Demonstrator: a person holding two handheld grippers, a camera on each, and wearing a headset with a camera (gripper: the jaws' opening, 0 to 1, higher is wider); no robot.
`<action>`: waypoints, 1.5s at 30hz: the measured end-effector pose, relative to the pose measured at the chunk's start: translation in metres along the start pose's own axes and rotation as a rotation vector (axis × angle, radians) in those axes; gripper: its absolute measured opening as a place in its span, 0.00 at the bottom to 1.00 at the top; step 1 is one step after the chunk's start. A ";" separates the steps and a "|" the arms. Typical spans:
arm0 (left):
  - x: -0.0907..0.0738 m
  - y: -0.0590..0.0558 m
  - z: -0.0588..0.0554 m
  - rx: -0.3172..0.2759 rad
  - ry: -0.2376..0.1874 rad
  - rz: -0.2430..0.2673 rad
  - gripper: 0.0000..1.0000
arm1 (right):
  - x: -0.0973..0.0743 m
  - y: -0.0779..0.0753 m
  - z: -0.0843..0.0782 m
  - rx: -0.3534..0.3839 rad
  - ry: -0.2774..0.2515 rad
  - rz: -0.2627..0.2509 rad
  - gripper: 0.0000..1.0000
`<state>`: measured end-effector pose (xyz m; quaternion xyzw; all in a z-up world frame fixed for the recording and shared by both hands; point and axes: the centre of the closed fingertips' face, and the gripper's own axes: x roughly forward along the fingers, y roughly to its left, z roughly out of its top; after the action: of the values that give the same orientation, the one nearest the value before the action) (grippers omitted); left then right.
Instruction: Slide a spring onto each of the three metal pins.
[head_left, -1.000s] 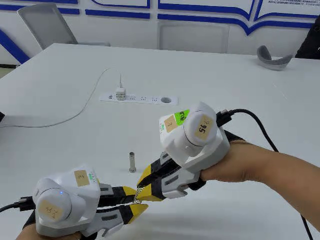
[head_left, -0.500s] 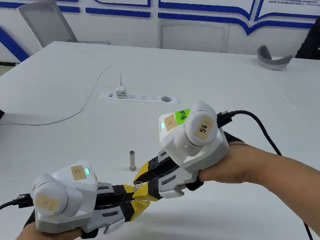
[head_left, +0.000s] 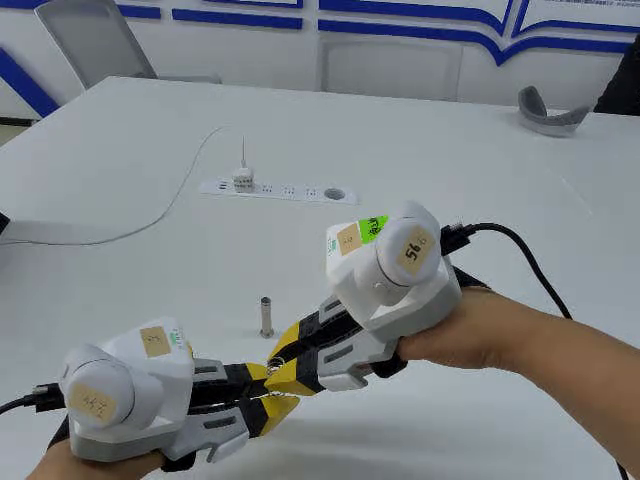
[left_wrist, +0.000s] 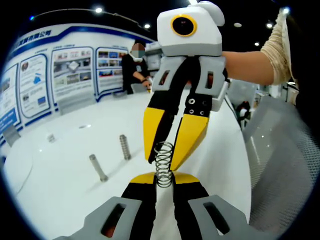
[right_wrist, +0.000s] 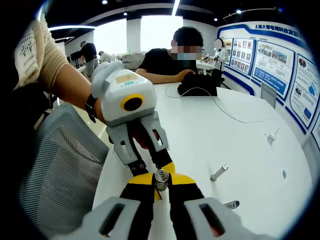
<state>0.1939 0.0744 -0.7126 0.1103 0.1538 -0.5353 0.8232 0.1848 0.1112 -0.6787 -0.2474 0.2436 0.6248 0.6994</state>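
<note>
A small steel spring (left_wrist: 163, 165) stands between the tips of my left gripper (left_wrist: 163, 179), which is shut on its lower end. My right gripper (left_wrist: 165, 152) faces it tip to tip, its yellow jaws shut on the spring's upper end. In the right gripper view the spring (right_wrist: 161, 179) shows end-on between my right gripper (right_wrist: 161, 184) and my left gripper (right_wrist: 156, 167). In the head view the left gripper (head_left: 268, 392) and right gripper (head_left: 278, 364) meet low over the table. A bare pin (head_left: 266, 317) stands upright just beyond them. A second pin (left_wrist: 124, 147) carries a spring.
A white power strip (head_left: 275, 189) with a plug and cable lies mid-table. A grey curved band (head_left: 549, 110) rests at the far right. A grey chair (head_left: 90, 40) stands at the far left corner. A mesh chair (right_wrist: 60, 165) is close to the table's near edge.
Both grippers stay tip to tip. The left gripper has rolled and dropped slightly; the right has barely moved. The head camera has tipped a little.
</note>
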 end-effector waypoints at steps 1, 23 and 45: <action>0.000 0.001 0.000 0.002 0.000 0.002 0.13 | 0.000 0.000 0.000 0.001 0.000 0.001 0.12; -0.016 0.026 -0.008 -0.096 0.000 0.107 0.47 | -0.004 -0.024 0.006 0.018 -0.024 -0.052 0.12; -0.025 0.037 -0.016 -0.135 0.006 0.162 0.58 | -0.010 -0.082 0.016 0.084 -0.072 -0.206 0.12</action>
<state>0.2165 0.1157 -0.7177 0.0684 0.1827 -0.4551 0.8688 0.2656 0.1059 -0.6563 -0.2189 0.2175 0.5473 0.7780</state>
